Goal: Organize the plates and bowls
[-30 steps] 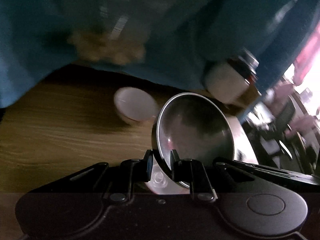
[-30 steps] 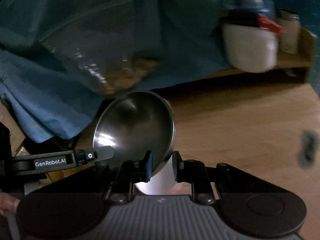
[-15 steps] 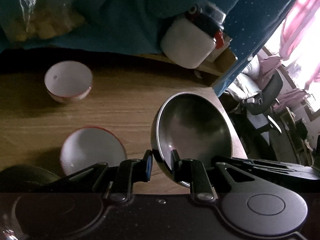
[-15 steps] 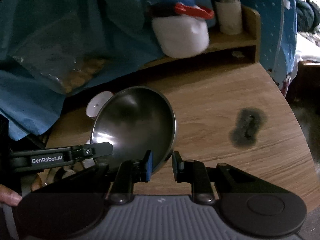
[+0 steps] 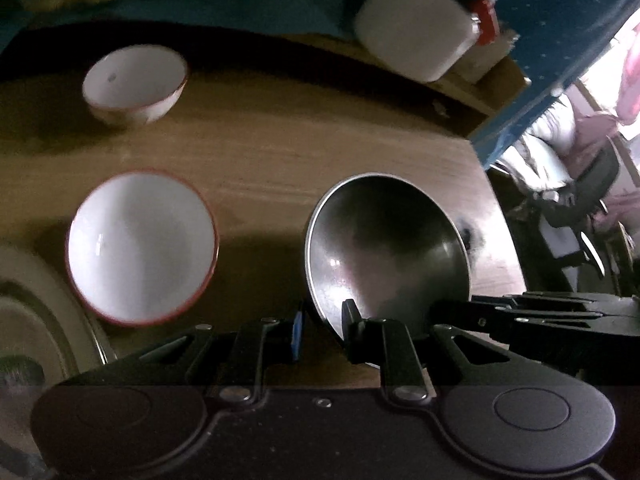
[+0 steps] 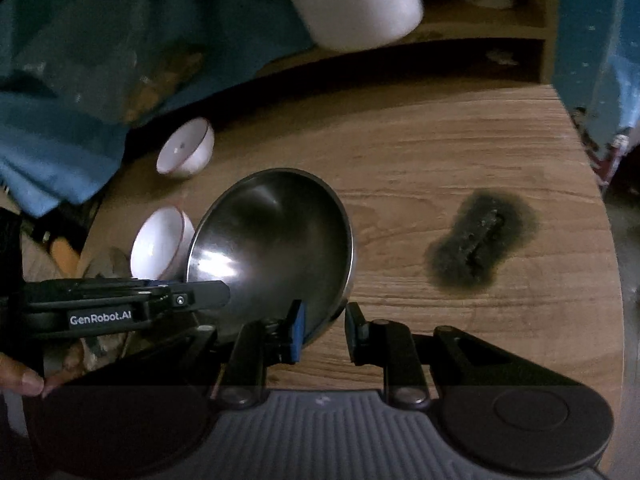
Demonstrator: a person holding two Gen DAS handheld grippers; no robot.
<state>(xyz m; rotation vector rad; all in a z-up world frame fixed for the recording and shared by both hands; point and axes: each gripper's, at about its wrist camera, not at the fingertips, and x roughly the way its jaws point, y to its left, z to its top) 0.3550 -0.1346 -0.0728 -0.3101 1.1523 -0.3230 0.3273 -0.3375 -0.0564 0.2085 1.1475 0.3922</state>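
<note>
A steel bowl (image 5: 386, 256) is held tilted above the wooden table (image 5: 280, 152) by both grippers. My left gripper (image 5: 323, 330) is shut on its left rim. My right gripper (image 6: 323, 330) is shut on its right rim (image 6: 340, 280); the bowl (image 6: 272, 240) fills the middle of the right wrist view. A white bowl with a red rim (image 5: 140, 246) sits on the table left of the steel bowl and also shows in the right wrist view (image 6: 160, 244). A smaller white bowl (image 5: 134, 84) sits farther back and shows in the right wrist view too (image 6: 184, 152).
A plate (image 5: 36, 308) lies at the left edge. A white jar with a red lid (image 5: 420, 24) stands on a low shelf (image 6: 480, 28) at the back. A dark stain (image 6: 480, 244) marks the table at right. Blue cloth (image 6: 60, 120) hangs behind.
Both grippers have lifted and pulled back with the steel bowl. More of the table, the two white bowls and the plate have come into view.
</note>
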